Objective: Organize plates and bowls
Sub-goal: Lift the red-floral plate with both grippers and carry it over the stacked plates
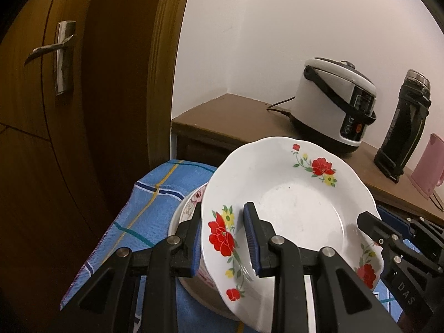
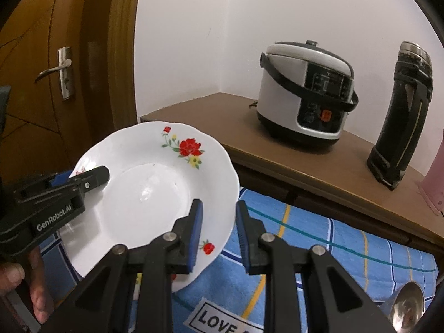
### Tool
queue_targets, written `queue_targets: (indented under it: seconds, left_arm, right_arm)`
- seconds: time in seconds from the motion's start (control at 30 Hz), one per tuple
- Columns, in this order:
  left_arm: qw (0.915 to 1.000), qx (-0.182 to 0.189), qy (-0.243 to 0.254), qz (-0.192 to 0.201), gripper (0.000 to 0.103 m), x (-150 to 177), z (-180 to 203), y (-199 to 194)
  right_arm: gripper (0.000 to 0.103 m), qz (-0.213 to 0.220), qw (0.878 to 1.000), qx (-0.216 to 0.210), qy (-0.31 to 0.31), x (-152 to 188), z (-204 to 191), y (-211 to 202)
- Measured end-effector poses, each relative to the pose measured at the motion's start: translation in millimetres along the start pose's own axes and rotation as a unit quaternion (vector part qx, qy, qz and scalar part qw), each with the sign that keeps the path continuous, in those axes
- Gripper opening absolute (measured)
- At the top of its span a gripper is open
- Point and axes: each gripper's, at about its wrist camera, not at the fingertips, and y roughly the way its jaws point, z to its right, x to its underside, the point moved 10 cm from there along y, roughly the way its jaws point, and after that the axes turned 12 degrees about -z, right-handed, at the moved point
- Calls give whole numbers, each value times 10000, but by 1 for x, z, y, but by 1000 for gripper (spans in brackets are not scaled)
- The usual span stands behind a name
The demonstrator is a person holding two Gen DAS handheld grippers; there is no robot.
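Both my grippers are on the same plate (image 1: pixel 291 205) here, the white one with scalloped rim and red and yellow flowers, and it's up off the blue checked cloth (image 1: pixel 155 208), tilted, its far edge raised toward the wall. My left gripper (image 1: pixel 222 238) has its jaws narrow and clamped across the plate's rim right at the big red flower, one blue pad under the rim and the other on the inside face. My right gripper (image 2: pixel 216 233) is doing the same on the opposite side, jaws narrow, one finger inside the plate and the other outside over the cloth, the rim pinched between them beside a small red flower. From the right camera I can see the left gripper's finger tip lying on the plate's far-left rim, and my hand (image 2: pixel 27 285) wrapped round its handle at the bottom left. Under the plate, in the left view, there's another dish (image 1: pixel 191 202) with a pink floral pattern sitting on the cloth, mostly covered. Beyond the cloth runs a brown wooden counter (image 2: pixel 222 122) with a white rice cooker (image 2: pixel 305 88), a tall black flask (image 2: pixel 402 113) to its right and a pink item (image 1: pixel 428 166) at the edge. A metal spoon (image 2: pixel 408 310) lies on the cloth at lower right, and the wooden door (image 1: pixel 55 111) stands off left
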Motion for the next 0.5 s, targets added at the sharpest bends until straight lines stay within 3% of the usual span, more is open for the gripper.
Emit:
queue_targets:
  seconds: [0.5]
  left_arm:
    - [9992, -213, -329, 112, 30, -11, -19, 7]
  right_arm:
    - [25, 11, 9999, -90, -143, -15, -15, 24]
